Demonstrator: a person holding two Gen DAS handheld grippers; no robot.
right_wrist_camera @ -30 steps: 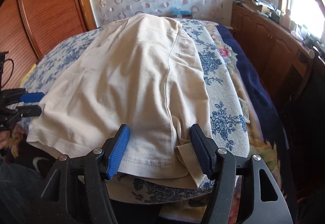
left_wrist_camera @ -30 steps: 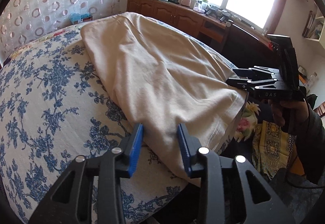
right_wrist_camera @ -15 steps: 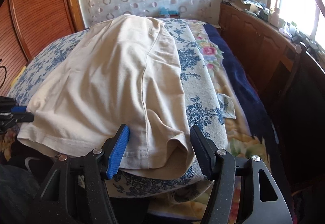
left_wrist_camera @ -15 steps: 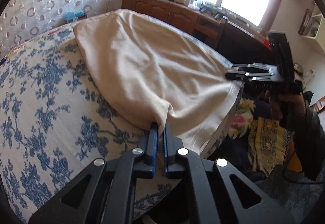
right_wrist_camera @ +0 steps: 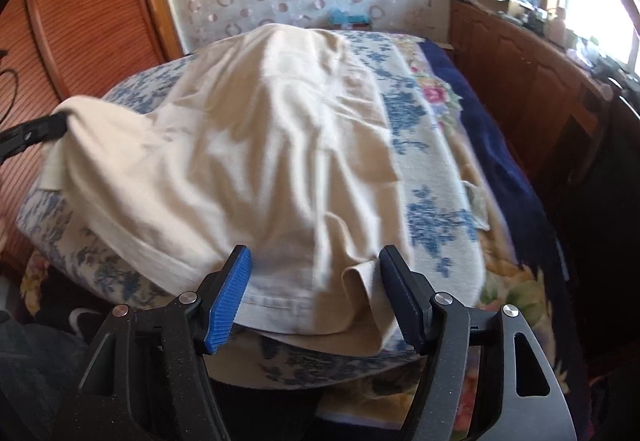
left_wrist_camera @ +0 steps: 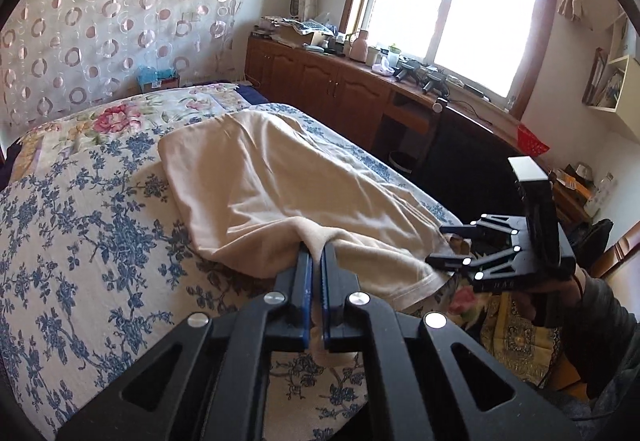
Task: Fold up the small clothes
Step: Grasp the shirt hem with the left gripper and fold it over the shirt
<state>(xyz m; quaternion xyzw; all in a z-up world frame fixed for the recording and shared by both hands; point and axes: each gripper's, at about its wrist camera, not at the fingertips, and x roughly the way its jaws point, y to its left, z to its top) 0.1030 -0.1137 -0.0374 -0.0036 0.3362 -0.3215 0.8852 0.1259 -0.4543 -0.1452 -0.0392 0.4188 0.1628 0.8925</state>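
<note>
The bed with its blue-flowered white cover (left_wrist_camera: 80,241) filled most of what I could see, and on it the cream cotton garment (left_wrist_camera: 280,185) lay spread nearly full length, running from the near edge up toward the pillow end. I could not tell whether it was a shirt or a skirt; only a stitched hem (right_wrist_camera: 280,305) showed at the near end. As far as I could judge, no fold had been completed: the cloth was one broad layer, rumpled, with just its near left corner gathered and raised off the cover.

That corner was pinched in my left gripper (left_wrist_camera: 316,261), clenched tight on a bunch of the fabric so the blue pads nearly met. In the right wrist view the same corner hung bunched from it at the far left.

My right gripper (right_wrist_camera: 316,281) was released, its jaws wide apart and straddling the hem at the near right corner, where a small flap (right_wrist_camera: 360,281) curled up; the cloth sat between the pads (right_wrist_camera: 230,297) without being squeezed.

So I reckoned the first fold was only starting: the right corner needed gripping, then both corners carrying over.
</note>
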